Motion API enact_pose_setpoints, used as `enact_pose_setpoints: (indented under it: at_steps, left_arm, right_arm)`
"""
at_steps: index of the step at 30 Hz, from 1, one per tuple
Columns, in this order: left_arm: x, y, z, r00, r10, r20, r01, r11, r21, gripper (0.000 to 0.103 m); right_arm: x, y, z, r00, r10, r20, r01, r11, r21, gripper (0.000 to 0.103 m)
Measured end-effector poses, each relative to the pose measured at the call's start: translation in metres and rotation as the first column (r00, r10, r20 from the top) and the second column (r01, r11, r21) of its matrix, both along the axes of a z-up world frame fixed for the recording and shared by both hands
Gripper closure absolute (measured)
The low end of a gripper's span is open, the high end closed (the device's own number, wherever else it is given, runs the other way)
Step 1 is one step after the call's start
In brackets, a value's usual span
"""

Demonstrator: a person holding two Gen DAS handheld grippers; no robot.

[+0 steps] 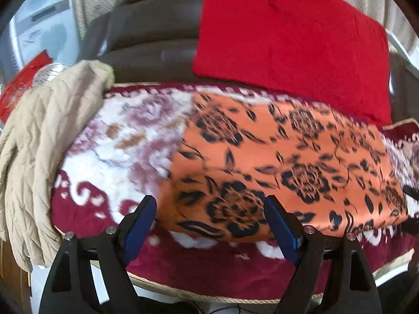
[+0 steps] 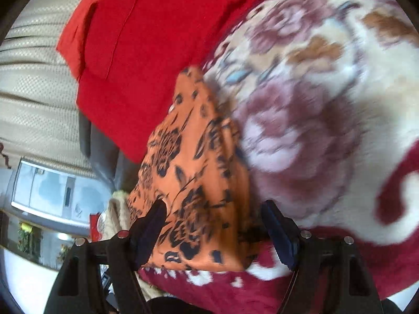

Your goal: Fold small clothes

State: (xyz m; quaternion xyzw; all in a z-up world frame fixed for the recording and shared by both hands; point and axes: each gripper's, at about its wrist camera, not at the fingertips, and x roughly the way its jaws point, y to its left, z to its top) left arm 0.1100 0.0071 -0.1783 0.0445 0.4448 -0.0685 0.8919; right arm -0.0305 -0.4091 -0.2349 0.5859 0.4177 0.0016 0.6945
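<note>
Folding step: judging by how it lies, the orange floral garment (image 1: 285,167) is already doubled into a flat oblong, and neither tool grips it; a fold looks just laid down rather than begun.
Left gripper (image 1: 210,218): jaws spread wide, blue pads astride the near edge of the orange cloth, with nothing pinched.
Right gripper (image 2: 213,222): jaws standing apart over the garment's near corner; cloth lies between the pads, but they do not appear to press on it.
Garment's place: flat on the plush floral blanket (image 1: 125,141), its near hem close to the blanket's maroon border, a red cloth (image 1: 288,34) just beyond its far edge.
Next move, as I judge it: either a further fold across the long side or a smoothing pass; both call for closing on a thin double edge, so each pad must get under both layers without dragging the blanket's pile along.
Orange cloth: smooth, slightly shiny weave, black rose-and-leaf print, crisp straight edges, softly rounded at the folded side.
Blanket: thick fleecy nap, cream ground with mauve roses, maroon scrollwork, braided beige trim.
Red cloth: matte, plain, with a stitched pocket-like seam; draped over dark upholstery.
Beige quilted garment (image 1: 44,141): crinkled, diamond-stitched, heaped at the blanket's left end.
Sharpness: both views are smeared, so fine creases cannot be read.
</note>
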Motion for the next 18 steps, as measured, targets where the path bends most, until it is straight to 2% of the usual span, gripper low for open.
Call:
enact_pose_setpoints:
  at_steps: [2, 4, 6, 7, 9, 11, 14, 18]
  left_arm:
    - [0.009, -0.008, -0.024, 0.996, -0.021, -0.081, 0.024, 0.999, 0.027, 0.019]
    - [0.014, -0.012, -0.046, 0.993, -0.018, -0.116, 0.026, 0.997, 0.066, 0.019]
    - [0.016, -0.011, -0.055, 0.993, -0.014, -0.114, 0.021, 0.998, 0.061, 0.017]
    - [0.016, -0.009, -0.053, 0.994, -0.014, -0.110, 0.018, 0.999, 0.043, 0.017]
    - [0.018, -0.005, -0.048, 0.994, -0.015, -0.112, 0.017, 1.000, 0.017, 0.017]
    - [0.018, -0.001, -0.038, 0.995, -0.001, -0.100, 0.002, 1.000, 0.003, 0.017]
    - [0.009, -0.003, -0.014, 0.998, -0.025, -0.063, 0.023, 0.999, -0.024, 0.017]
    - [-0.008, 0.002, 0.013, 1.000, -0.026, -0.004, 0.026, 1.000, -0.015, 0.017]
  right_arm:
    - [0.011, 0.012, -0.002, 0.999, 0.034, -0.013, -0.034, 0.999, -0.019, 0.027]
    - [0.015, 0.024, -0.002, 0.998, 0.049, -0.044, -0.052, 0.995, -0.088, 0.031]
    - [0.019, 0.024, -0.002, 0.997, 0.042, -0.058, -0.048, 0.993, -0.108, 0.048]
    - [0.020, 0.025, -0.003, 0.997, 0.045, -0.058, -0.051, 0.993, -0.106, 0.066]
    - [0.024, 0.029, 0.002, 0.998, 0.039, -0.040, -0.043, 0.993, -0.108, 0.068]
    - [0.029, 0.035, 0.022, 0.999, 0.053, 0.002, -0.052, 0.982, -0.184, 0.071]
    - [0.035, 0.046, 0.054, 0.995, 0.055, 0.077, -0.035, 0.971, -0.237, 0.073]
    - [0.053, 0.069, 0.102, 0.985, 0.094, 0.143, -0.048, 0.954, -0.295, 0.079]
